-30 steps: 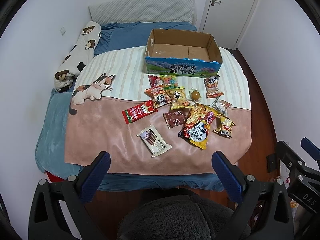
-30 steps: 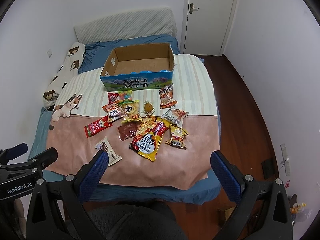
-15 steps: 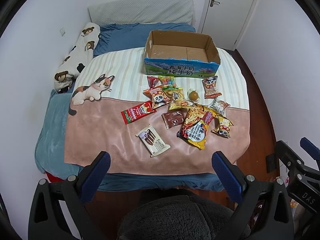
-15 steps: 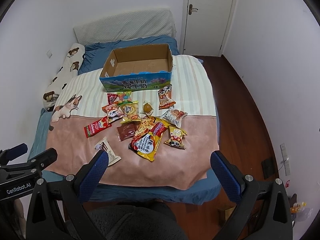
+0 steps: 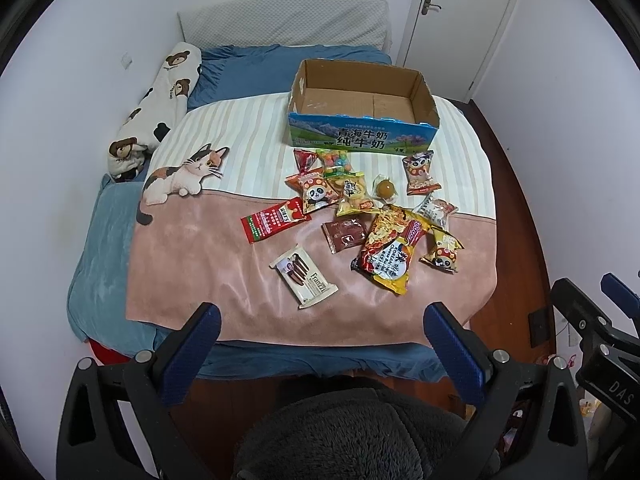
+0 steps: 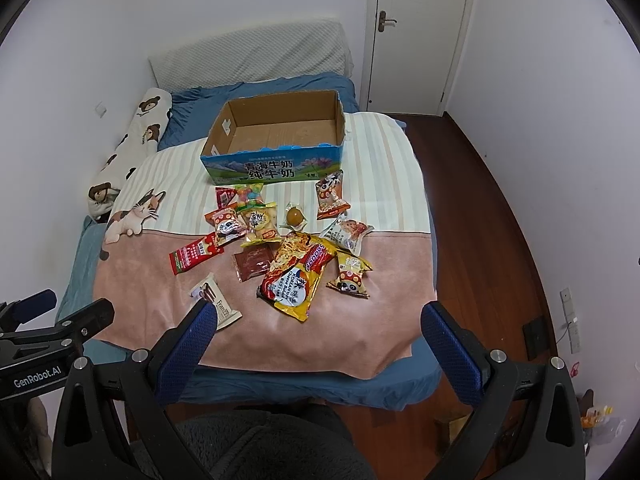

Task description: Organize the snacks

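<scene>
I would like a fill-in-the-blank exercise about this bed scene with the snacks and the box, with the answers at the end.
1. The cardboard box has ____ inside it.
2. The jaws of the left gripper and the right gripper are both ____.
3. The animal printed on the blanket is a ____.
4. The Franzzi packet lies ____ from the other snacks.

Answers: nothing; open; cat; apart
</scene>
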### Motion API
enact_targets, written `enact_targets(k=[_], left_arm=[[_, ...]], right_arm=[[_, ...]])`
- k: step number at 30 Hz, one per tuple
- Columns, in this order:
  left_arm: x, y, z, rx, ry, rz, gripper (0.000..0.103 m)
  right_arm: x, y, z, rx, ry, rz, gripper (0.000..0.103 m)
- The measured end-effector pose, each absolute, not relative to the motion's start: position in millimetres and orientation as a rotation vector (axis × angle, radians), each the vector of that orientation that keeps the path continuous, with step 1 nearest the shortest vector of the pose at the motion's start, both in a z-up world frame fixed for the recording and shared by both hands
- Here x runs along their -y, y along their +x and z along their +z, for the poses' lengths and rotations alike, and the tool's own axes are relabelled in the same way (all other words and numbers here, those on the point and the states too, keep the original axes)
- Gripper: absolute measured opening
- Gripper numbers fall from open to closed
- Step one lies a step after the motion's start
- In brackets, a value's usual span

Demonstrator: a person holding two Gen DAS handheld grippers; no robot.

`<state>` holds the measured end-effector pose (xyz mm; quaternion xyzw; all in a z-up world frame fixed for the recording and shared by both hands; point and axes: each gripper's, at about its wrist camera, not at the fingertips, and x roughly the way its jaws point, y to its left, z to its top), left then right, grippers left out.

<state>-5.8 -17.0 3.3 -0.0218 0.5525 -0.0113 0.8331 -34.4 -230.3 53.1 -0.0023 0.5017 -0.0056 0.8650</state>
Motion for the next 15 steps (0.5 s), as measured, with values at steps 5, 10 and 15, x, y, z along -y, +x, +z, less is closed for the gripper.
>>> enact_targets(k=[5, 10, 15], left_arm=[[15.7, -6.9, 3.2, -1.171, -0.053, -0.027, 0.103], [16.0, -7.8, 4.2, -1.177, -0.060, -0.029, 0.103], [12.6, -8.2, 3.6, -1.170, -0.061, -0.029, 0.103]], right_arm=[[231.8, -36.0, 55.9, -1.050, -0.008, -0.010, 0.103], [230.9, -36.8, 55.8, -1.050, -0.009, -0.012, 0.103], [231.9, -36.4, 56.5, -1.049, -0.004, -0.009, 0.103]])
